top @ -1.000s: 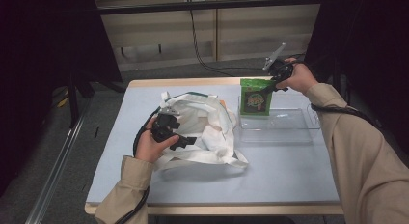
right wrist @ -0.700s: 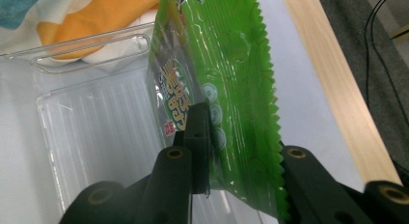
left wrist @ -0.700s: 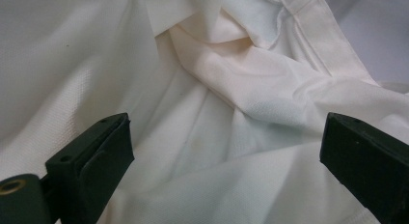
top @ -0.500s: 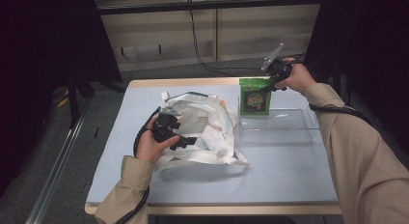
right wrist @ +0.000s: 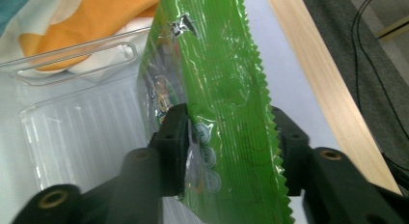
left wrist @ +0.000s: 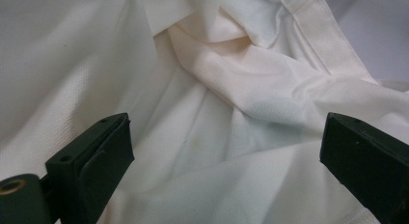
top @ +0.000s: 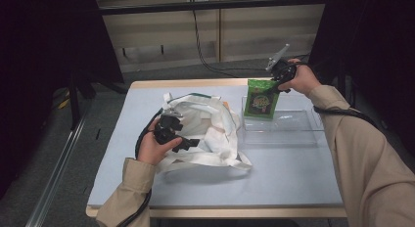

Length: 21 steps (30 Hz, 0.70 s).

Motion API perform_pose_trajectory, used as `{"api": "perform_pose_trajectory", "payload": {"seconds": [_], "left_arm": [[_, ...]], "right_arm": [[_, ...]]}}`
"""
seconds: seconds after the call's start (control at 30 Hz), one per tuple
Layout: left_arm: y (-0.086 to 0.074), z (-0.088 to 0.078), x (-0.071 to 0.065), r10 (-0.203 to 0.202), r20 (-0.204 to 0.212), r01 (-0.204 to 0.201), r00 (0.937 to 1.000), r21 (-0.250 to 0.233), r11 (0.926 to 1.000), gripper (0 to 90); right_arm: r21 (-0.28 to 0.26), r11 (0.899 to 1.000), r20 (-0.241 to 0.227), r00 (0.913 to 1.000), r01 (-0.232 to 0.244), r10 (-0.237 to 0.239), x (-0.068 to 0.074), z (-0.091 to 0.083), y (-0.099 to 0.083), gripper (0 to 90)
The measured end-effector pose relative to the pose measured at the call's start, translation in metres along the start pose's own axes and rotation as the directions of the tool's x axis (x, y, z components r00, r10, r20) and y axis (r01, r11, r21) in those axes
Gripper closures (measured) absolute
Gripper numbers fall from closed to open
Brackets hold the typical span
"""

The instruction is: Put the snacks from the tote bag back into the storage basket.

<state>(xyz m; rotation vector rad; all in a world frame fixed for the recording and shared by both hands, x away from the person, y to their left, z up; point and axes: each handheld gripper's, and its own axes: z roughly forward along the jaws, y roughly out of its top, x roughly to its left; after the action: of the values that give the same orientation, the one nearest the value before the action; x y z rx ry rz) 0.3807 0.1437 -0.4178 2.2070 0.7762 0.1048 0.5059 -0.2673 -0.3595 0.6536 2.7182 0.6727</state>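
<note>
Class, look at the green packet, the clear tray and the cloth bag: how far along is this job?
Done: the green packet stands upright in the clear tray. In hand: the right gripper straddles it, jaws just opening, letting go. The left gripper waits open over the white cloth bag. Left: withdrawing the right gripper; whether more items follow is unclear.

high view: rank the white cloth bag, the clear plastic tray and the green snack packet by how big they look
1. white cloth bag, largest.
2. clear plastic tray, smaller than the bag.
3. green snack packet, smallest, standing at the tray's far left end.
</note>
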Motion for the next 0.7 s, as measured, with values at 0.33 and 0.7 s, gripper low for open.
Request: {"api": "perform_pose_trajectory", "payload": {"seconds": [0.33, 0.7], "left_arm": [[0.0008, -0.001, -0.0014, 0.001, -0.002, -0.001, 1.0, -0.005, 1.0, 4.4], [0.0018, -0.0026, -0.0019, 0.01, -0.005, -0.01, 0.9999, -0.002, 1.0, 4.4]], "right_arm": [[-0.005, 1.0, 0.003, 0.9998, -0.018, 0.018, 0.0002, -0.0014, -0.0011, 45.2], [-0.012, 0.997, 0.002, 0.9967, -0.081, 0.081, 0.0002, -0.0027, -0.0042, 32.0]]}}
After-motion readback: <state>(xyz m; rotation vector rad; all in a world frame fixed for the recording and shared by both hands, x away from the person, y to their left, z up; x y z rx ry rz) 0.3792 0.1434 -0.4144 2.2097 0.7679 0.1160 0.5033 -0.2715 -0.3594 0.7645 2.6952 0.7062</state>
